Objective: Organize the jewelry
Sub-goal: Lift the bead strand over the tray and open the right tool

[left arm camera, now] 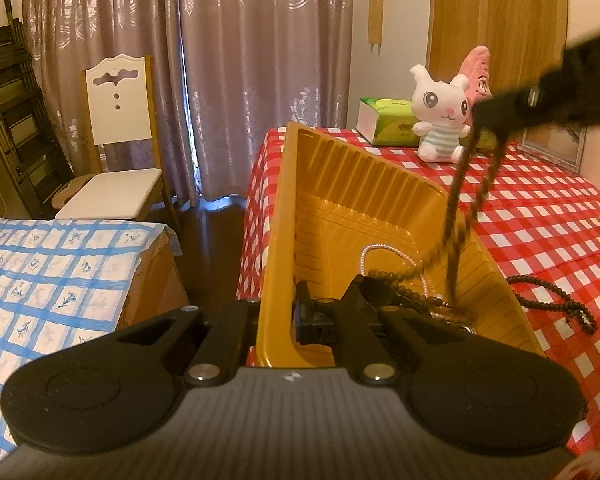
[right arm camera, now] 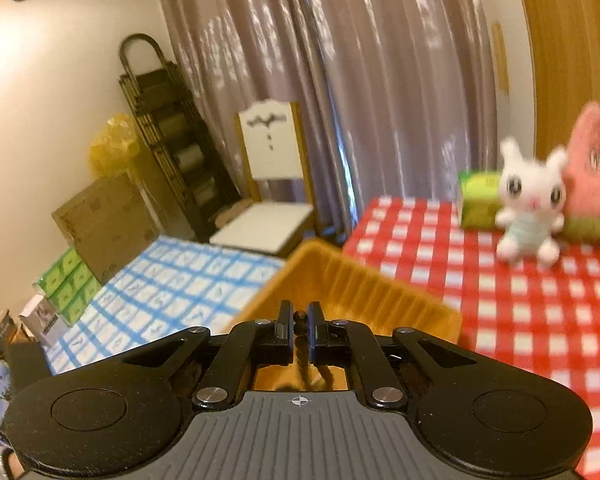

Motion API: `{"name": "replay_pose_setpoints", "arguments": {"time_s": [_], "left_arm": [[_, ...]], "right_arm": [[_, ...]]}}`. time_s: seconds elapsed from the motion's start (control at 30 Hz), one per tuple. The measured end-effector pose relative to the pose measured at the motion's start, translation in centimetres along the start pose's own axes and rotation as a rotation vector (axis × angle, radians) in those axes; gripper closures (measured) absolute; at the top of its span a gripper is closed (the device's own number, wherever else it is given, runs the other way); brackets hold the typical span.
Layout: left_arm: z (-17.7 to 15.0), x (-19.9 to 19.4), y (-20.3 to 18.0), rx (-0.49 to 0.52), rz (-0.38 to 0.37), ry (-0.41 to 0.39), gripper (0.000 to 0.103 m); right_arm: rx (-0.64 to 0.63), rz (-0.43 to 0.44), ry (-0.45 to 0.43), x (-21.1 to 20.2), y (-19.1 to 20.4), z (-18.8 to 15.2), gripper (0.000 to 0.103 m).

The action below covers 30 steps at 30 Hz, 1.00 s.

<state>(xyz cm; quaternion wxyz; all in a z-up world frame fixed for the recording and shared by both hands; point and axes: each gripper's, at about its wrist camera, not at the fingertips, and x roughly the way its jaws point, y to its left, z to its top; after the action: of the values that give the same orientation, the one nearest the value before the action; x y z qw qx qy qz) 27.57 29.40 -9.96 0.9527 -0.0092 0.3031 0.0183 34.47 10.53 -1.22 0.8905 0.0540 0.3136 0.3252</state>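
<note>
L gripper (left arm camera: 278, 316) clamps the gold tray's (left arm camera: 340, 184) wall, tilting it. R gripper (right arm camera: 299, 330), at 2 o'clock, pinches a dark bead necklace (left arm camera: 460, 216) dangling into the tray w/ a pearl strand (left arm camera: 384, 249).

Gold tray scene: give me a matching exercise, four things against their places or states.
Things:
1. pearl necklace
2. dark bead strand
3. white bunny plush
4. gold tray

States:
A. sits on the checkered cloth by the green tissue pack
B. lies inside the tray
C. tilted, its rim pinched by the left gripper
D. hangs from the right gripper

Pairs: 1-B, 2-D, 3-A, 4-C
</note>
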Motion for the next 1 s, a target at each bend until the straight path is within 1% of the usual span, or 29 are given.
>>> {"name": "replay_pose_setpoints", "arguments": {"time_s": [0.13,0.23,0.3,0.4,0.47,0.53,0.6,0.7,0.83,0.9,0.97,1.0], "left_arm": [[0.1,0.1,0.1,-0.003,-0.004,0.002,0.099],[0.1,0.2,0.2,-0.001,-0.007,0.002,0.099],[0.1,0.2,0.2,-0.001,-0.008,0.003,0.099],[0.2,0.3,0.2,-0.001,-0.011,0.005,0.099],[0.3,0.4,0.2,-0.001,-0.013,0.004,0.099],[0.3,0.5,0.2,0.000,-0.013,0.005,0.099],[0.4,0.6,0.2,-0.002,-0.015,0.005,0.099],[0.4,0.7,0.2,-0.004,-0.016,0.008,0.099],[0.6,0.8,0.3,-0.004,-0.020,0.010,0.099],[0.6,0.8,0.3,-0.005,-0.020,0.010,0.099],[0.6,0.7,0.2,-0.004,-0.020,0.009,0.099],[0.6,0.7,0.2,-0.003,-0.019,0.009,0.099]], "right_arm": [[0.069,-0.017,0.044,1.7,-0.7,-1.6,0.097],[0.111,-0.033,0.047,2.3,-0.9,-1.6,0.097],[0.122,-0.035,0.009,1.9,-0.5,-1.0,0.097],[0.113,-0.039,-0.082,1.0,0.1,-0.1,0.097],[0.111,-0.047,-0.106,1.0,0.3,0.3,0.097],[0.121,-0.057,-0.074,1.6,0.0,0.1,0.096],[0.127,-0.077,-0.027,2.6,-0.3,-1.0,0.096],[0.107,-0.121,0.042,4.0,-0.6,-2.9,0.096],[0.087,-0.142,0.131,5.7,-0.9,-4.3,0.096],[0.076,-0.144,0.177,6.4,-1.0,-5.1,0.085],[0.088,-0.139,0.179,6.2,-1.1,-5.4,0.044],[0.099,-0.134,0.160,5.8,-1.2,-5.5,0.038]]}}
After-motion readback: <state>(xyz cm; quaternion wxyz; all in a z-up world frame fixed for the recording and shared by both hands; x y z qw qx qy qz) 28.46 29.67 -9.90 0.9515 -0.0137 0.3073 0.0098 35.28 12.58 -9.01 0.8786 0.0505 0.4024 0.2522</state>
